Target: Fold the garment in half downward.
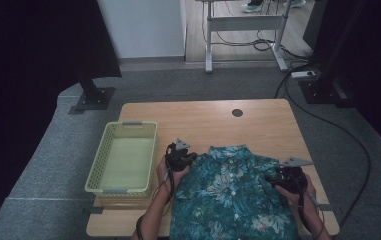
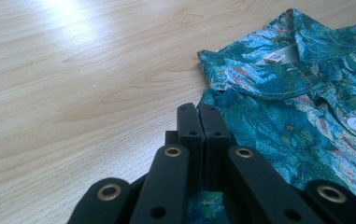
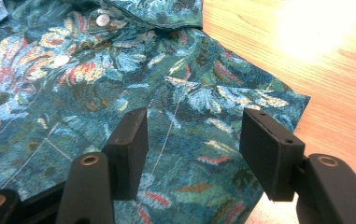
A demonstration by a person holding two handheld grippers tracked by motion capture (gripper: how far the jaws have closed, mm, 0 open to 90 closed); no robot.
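Left gripper jaws pressed together at the shirt's left shoulder edge, pinch unclear; right gripper jaws spread over the right sleeve, near table's front edge.

- Light wooden rectangular table, round dark cable hole near its far edge, well beyond both sets of jaws.
- Teal floral-print button-up shirt lies flat on it, collar toward the far edge; its fabric sits under the right jaws and beside the left jaws.
- Pale yellow-green plastic mesh basket sits on the table, left of the left jaws.
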